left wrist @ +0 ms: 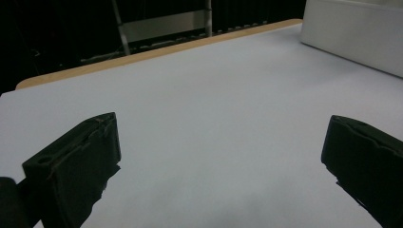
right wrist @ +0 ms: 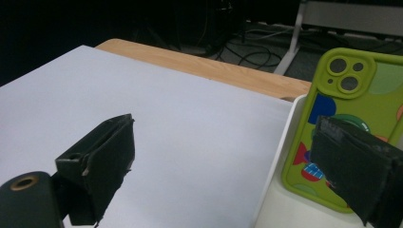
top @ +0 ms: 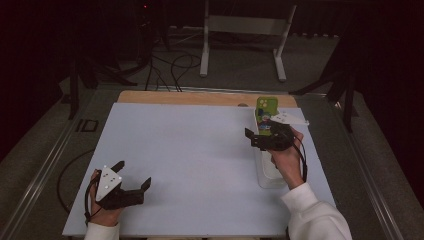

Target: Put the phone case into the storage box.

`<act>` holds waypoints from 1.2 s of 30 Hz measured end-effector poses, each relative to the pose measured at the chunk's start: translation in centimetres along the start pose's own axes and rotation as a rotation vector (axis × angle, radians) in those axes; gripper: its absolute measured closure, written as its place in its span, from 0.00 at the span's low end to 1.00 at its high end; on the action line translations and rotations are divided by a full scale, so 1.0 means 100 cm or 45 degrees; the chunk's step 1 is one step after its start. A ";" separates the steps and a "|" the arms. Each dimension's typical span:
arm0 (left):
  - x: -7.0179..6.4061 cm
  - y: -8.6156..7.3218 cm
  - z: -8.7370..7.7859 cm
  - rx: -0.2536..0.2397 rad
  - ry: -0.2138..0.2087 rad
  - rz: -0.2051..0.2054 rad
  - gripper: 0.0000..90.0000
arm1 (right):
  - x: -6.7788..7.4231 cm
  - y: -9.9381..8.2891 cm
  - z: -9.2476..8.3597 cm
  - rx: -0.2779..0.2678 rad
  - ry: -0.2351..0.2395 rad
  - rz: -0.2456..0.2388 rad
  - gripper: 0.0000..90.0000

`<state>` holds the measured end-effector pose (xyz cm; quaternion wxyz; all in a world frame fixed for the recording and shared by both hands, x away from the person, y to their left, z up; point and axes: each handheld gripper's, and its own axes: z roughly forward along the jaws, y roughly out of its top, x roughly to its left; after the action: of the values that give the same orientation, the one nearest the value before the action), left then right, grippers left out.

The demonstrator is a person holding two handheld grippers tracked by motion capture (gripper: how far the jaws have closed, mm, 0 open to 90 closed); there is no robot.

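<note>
Right gripper (top: 258, 133) hovers at the table's (top: 190, 150) far right corner, jaws spread wide, nothing between them. The green phone (right wrist: 354, 109) stands upright, leaning in the far end of the white tray (top: 267, 175); one right finger (right wrist: 356, 171) sits just in front of its patterned back, the other well off over the white table top. Left gripper (top: 134, 176) waits near the front left corner, jaws wide apart, holding nothing.
</note>
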<state>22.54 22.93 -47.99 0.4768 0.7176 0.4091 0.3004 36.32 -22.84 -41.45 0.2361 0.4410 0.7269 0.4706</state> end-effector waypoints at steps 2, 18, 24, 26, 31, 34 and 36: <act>0.000 0.000 0.000 0.002 -0.001 0.001 0.00 | 0.003 -0.003 -0.003 -0.001 0.005 -0.010 0.09; 0.000 0.000 0.000 -0.001 -0.003 0.001 0.00 | 0.014 -0.018 -0.029 -0.018 0.071 0.008 0.09; 0.001 0.001 -0.001 -0.006 0.000 -0.004 0.00 | 0.020 -0.022 -0.038 -0.039 0.072 -0.021 0.09; 0.002 0.001 -0.002 -0.009 0.001 -0.005 0.00 | 0.022 -0.026 -0.040 -0.036 0.072 -0.022 0.09; 0.004 0.001 -0.002 -0.013 0.005 -0.011 0.00 | 0.023 -0.040 -0.047 -0.057 0.085 -0.009 0.09; 0.004 0.002 -0.003 -0.010 0.004 -0.010 0.00 | 0.027 -0.050 -0.049 -0.051 0.084 -0.032 0.09; 0.005 0.002 -0.003 -0.012 0.002 -0.008 0.00 | 0.029 -0.056 -0.051 -0.073 0.087 -0.043 0.09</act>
<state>22.55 23.43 -47.65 0.4809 0.7139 0.4102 0.3014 28.68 -23.73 -43.96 0.2317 0.4054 0.7281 0.5019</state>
